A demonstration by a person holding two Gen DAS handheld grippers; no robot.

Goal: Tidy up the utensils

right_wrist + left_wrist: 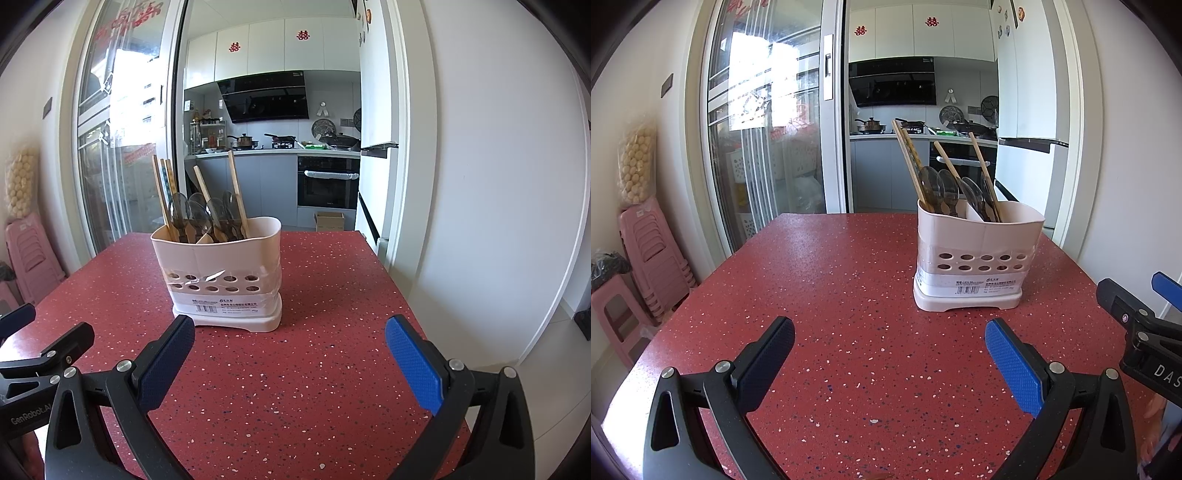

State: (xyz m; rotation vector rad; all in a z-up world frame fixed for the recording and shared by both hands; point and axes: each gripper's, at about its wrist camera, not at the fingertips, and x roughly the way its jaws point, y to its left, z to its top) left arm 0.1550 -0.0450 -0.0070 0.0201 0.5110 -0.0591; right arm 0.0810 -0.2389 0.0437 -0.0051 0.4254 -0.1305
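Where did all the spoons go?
The spoons stand bowl-up in the white holder on the red table, mixed with the chopsticks, ahead of both open claws.

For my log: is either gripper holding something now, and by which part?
Nothing is held. Left gripper and right gripper both have open, empty jaws.

Left hand-held gripper (890, 343) jaws wide apart, right hand-held gripper (290, 341) likewise, side by side
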